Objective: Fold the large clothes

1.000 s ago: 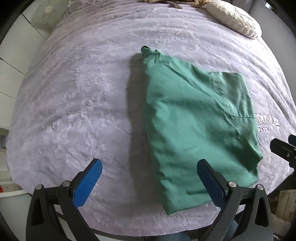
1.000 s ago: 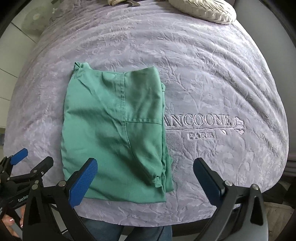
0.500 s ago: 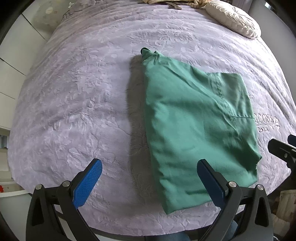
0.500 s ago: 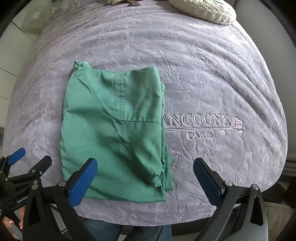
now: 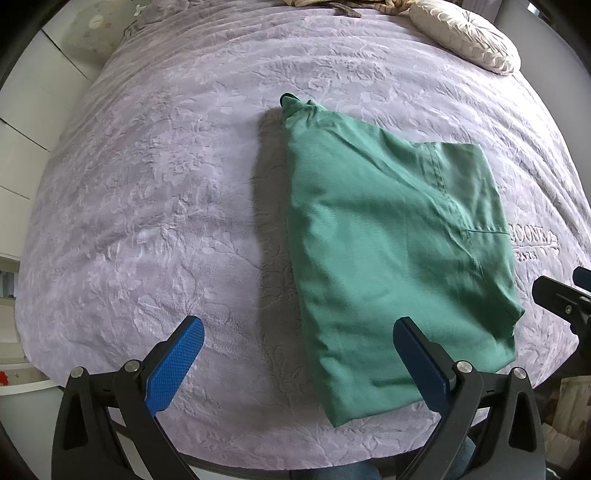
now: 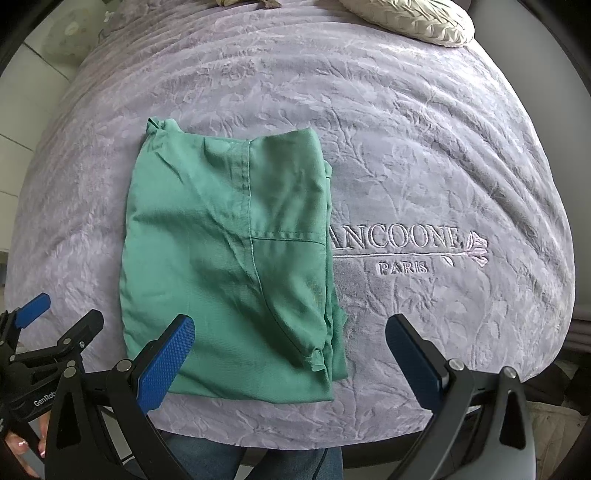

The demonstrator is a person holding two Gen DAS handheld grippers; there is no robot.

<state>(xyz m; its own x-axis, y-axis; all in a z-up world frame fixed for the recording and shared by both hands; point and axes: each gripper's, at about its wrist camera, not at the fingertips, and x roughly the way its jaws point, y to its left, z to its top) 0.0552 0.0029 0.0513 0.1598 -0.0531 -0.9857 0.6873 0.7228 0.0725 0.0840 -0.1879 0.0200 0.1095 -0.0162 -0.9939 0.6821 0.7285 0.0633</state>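
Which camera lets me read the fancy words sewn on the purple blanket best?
The right wrist view: the embroidered lettering lies whole beside the green garment. In the left wrist view only its end peeks out past the garment's edge.

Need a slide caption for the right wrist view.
Open right tongs above a folded green garment on a lilac embroidered bedspread.

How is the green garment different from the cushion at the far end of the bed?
The green garment is folded flat into a rough rectangle; the cushion is plump and rounded. The garment is plain green cloth with seams and soft creases; the cushion is cream with a pleated surface. The garment lies near the front edge, just beyond the open left gripper and right gripper; the cushion sits at the far end. Both rest on the lilac bedspread.
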